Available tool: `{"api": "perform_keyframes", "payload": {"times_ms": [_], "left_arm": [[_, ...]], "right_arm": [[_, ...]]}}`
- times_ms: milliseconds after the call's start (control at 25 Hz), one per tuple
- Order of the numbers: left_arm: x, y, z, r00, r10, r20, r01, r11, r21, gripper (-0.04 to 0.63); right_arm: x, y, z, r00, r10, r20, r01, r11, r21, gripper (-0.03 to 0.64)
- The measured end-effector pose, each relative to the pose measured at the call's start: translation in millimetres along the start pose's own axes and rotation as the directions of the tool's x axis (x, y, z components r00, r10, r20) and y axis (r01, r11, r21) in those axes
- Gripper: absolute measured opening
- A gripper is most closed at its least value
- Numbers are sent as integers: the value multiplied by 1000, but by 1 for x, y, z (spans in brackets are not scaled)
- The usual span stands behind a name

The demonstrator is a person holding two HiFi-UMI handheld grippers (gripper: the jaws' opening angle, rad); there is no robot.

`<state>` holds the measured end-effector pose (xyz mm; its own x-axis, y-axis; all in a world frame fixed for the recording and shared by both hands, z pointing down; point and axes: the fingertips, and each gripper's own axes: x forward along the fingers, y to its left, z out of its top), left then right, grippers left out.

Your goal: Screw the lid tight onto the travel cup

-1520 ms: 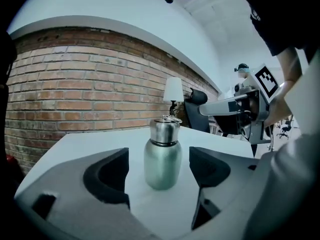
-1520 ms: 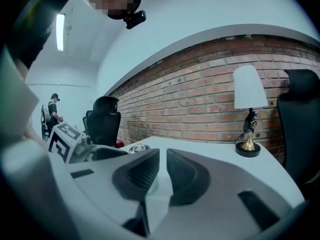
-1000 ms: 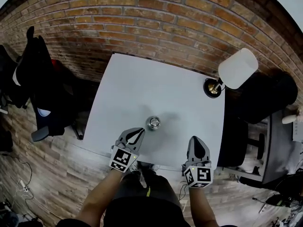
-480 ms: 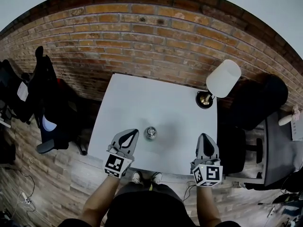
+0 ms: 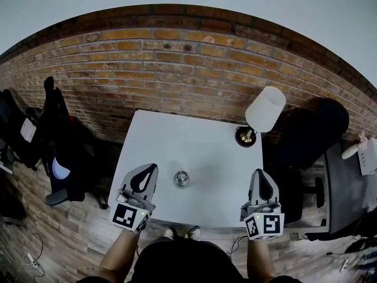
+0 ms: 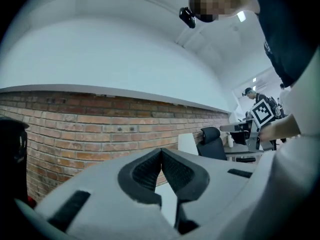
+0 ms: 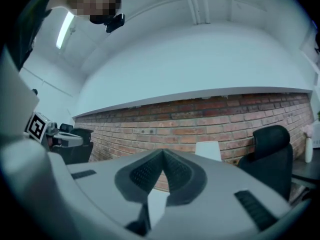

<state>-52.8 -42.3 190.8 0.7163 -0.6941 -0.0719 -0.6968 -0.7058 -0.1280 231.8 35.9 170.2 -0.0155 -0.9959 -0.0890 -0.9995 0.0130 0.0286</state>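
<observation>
Higher now over the white square table's (image 5: pixel 194 137) near edge, my left gripper (image 5: pixel 152 168) and right gripper (image 5: pixel 260 173) are pinched together, empty; the shiny steel travel cup (image 5: pixel 181 177) stands mid-table.

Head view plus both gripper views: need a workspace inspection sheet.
Surface: white table, square, near the brick wall.
Job's things: travel cup upright near the front middle, touched by nothing; from above I cannot tell whether its lid is screwed down.
Clutter: table lamp with a white shade at the far right corner.
Grippers: left gripper and right gripper both shut, nothing between the jaws, flanking the cup and apart from it.
Cables: thin cable on the wood floor, lower left.
Surroundings: left chair and right chair, both black.
</observation>
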Motion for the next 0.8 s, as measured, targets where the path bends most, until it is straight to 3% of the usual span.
{"api": "perform_keyframes", "payload": {"times_ms": [160, 280, 400, 600, 800], "left_arm": [[-9, 7, 27, 999, 31, 43, -33, 999, 24, 24], [-21, 8, 33, 997, 60, 50, -60, 998, 0, 23], [-31, 7, 35, 995, 79, 52, -77, 996, -52, 23], [-42, 15, 46, 991, 113, 73, -110, 993, -34, 23], [-58, 14, 57, 981, 150, 122, -141, 987, -79, 23]], "right_arm": [[-7, -15, 15, 999, -30, 17, 29, 998, 56, 14], [-10, -19, 19, 999, -39, 25, 37, 997, 69, 14], [-14, -22, 23, 999, -39, 30, 37, 998, 51, 14], [-12, -22, 32, 999, -28, 45, 28, 1000, 8, 14], [-18, -17, 37, 998, -39, 56, 40, 999, -29, 14]]}}
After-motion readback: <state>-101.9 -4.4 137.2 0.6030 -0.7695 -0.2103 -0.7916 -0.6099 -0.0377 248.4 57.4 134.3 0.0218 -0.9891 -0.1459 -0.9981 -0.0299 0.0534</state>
